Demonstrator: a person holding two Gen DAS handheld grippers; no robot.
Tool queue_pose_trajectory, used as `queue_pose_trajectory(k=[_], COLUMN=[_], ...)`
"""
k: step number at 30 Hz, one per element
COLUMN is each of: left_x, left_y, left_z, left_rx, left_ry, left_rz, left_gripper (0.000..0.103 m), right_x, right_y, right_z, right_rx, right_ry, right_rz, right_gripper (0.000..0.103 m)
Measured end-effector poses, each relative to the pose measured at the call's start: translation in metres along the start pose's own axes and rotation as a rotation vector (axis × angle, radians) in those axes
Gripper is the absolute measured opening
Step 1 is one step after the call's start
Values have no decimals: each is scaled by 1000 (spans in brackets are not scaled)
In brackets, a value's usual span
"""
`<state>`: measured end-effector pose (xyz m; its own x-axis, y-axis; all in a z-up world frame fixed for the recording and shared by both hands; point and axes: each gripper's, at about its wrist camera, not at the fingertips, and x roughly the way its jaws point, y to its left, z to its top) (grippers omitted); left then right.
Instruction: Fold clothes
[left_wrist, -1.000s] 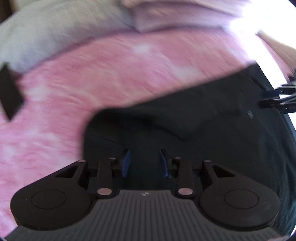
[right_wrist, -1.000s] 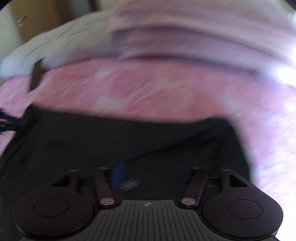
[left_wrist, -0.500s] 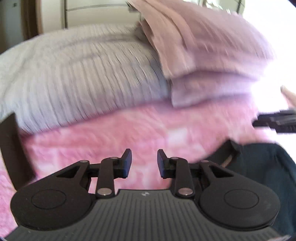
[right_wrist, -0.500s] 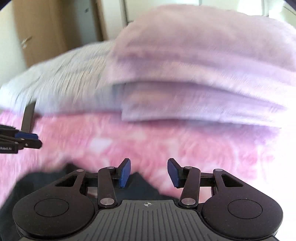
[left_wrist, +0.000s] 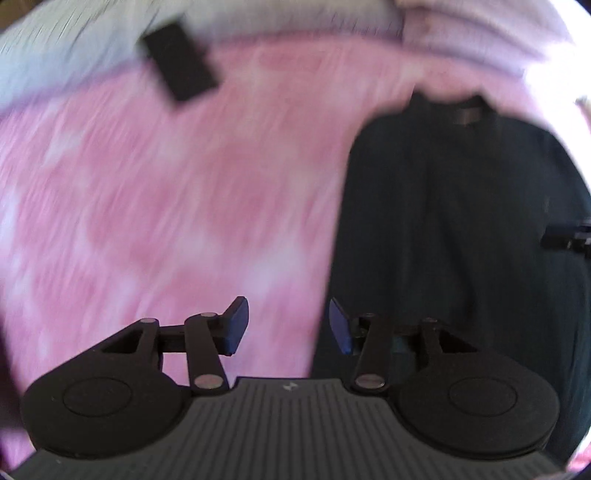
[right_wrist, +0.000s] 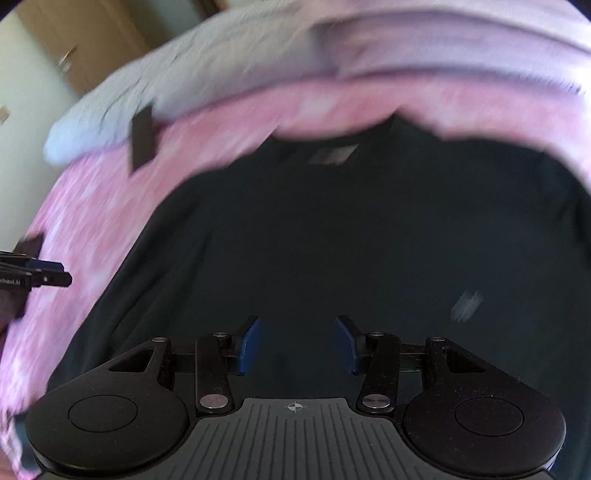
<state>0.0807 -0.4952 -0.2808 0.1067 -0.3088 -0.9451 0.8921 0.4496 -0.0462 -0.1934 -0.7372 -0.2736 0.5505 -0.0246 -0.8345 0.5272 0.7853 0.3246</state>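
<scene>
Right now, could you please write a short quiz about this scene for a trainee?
1. True or false: the left gripper is shut on the dark shirt.
2. What lies under the shirt: A) a wooden table, B) the pink blanket, C) a tiled floor?
3. Fill in: the right gripper is ____, with nothing between its fingers.

Key: 1 false, it is open and empty; 2 B; 3 open.

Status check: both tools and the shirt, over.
Left tool open, empty, over pink bedspread. Right tool open above dark shirt, spread flat. Nothing blocking.
</scene>
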Motion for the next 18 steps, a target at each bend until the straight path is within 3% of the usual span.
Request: queue_pose_trajectory(k=[2,4,10,13,15,16,18], left_x=[-6,-13,-34,-33,-33,-40,-54], left_y=[12,23,41,47,51,55,63], left_z=[-33,-64,-142,-170,-184,-185,-186], left_rx=[-3,5,20,-9,-23,-39,-72], left_ry=[55,90,148,174,165,130,57], left_rz=[-4,-8,-67,-131,-159,-163,-168], left_gripper=[43,43,43,41,21,0,0], right_x=[1,0,0,10,16,19,25], right_y=[25,50,121,153,174,184,199], right_z=[-19,-32,-54,-68,-77,-82,-88], right_rx=[-19,-50,-146,-185,-210,-223,-231], right_ry=[38,55,78,110,132,143,162], right_rz=[30,58,147,166,179,184,174], right_gripper=[53,70,70,70,70,70,70])
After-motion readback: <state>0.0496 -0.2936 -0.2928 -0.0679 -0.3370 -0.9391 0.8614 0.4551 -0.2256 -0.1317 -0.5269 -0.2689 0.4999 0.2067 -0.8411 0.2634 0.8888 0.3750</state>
